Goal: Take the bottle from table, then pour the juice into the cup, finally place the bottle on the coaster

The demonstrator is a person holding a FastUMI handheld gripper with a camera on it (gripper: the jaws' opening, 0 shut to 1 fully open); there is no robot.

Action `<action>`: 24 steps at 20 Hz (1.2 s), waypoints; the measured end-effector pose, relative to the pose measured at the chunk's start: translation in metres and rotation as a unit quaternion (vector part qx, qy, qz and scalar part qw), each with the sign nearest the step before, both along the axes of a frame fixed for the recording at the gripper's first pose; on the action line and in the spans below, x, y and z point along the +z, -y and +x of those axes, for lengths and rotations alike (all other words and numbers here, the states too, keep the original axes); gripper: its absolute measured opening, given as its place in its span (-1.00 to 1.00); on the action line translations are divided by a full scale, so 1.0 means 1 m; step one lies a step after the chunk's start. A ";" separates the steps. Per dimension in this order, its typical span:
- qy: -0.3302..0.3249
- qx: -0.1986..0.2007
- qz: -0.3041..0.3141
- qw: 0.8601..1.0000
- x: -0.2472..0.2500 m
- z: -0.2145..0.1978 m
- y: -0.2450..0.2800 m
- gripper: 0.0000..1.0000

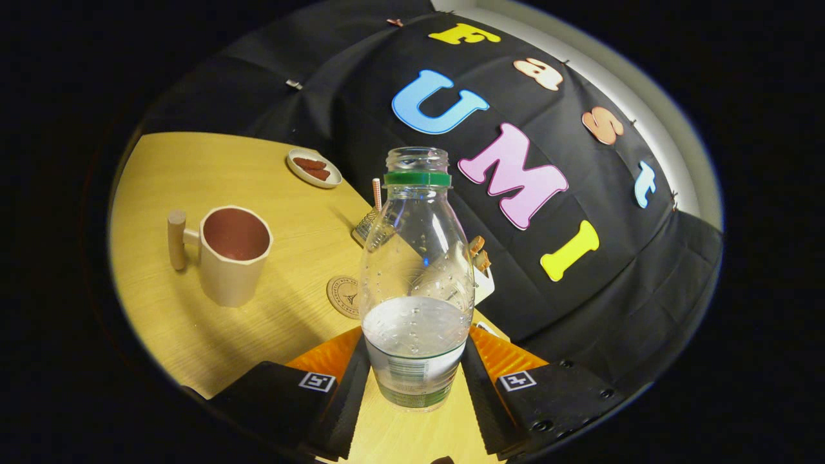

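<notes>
Hand-held gripper (416,377) clamps bottle (416,277), part-filled; cup (233,254) beside.

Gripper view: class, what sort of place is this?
Probably a staged tabletop booth: a wooden table backed by black cloth, with a cup, coaster and open bottle gripped by the tongs.

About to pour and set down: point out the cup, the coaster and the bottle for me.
cup (227,274): gripper view, outer wall below the rim.
coaster (341,295): gripper view, printed top face beside the bottle.
bottle (416,258): gripper view, clear body above the liquid, between the fingers.
</notes>
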State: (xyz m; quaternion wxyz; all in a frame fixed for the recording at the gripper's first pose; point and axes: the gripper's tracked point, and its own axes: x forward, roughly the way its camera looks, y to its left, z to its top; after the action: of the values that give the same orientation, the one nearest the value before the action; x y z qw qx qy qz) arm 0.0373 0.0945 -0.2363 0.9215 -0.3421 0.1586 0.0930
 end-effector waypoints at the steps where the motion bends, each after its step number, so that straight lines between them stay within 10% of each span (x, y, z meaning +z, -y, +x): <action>1: 0.000 0.007 -0.022 1.000 0.001 0.000 -0.002 0.53; 24: -0.037 0.132 -0.288 0.948 -0.039 0.013 -0.035 0.53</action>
State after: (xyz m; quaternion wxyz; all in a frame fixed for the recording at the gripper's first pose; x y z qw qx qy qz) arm 0.0499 0.1292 -0.2758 0.7567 -0.6072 0.1656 0.1769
